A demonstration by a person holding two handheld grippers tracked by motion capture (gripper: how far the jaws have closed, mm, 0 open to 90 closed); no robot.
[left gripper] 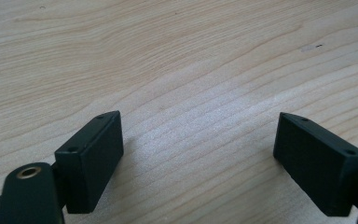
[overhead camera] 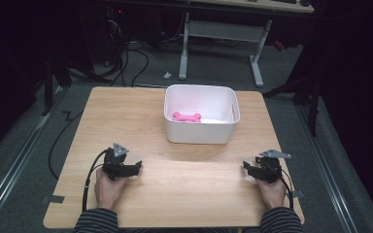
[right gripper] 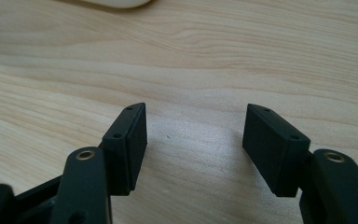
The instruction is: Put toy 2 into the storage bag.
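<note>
Wooden table (overhead camera: 175, 194), near edge: left gripper (overhead camera: 137, 167) and right gripper (overhead camera: 246, 166) resting, jaws wide apart, holding nothing.
Farther off, pink bone toy (overhead camera: 186, 117) lying inside white bin (overhead camera: 201, 133); risk of knocking bin wall when reaching in.

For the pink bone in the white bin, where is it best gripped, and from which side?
Grip the bone across its narrow middle shaft, coming straight down from above. It lies flat on the bin's floor, long axis roughly left to right, and the bin walls block any side approach. The knobbed ends are wider, so the shaft likely suits the jaws better. Both the left gripper and right gripper are open.
</note>
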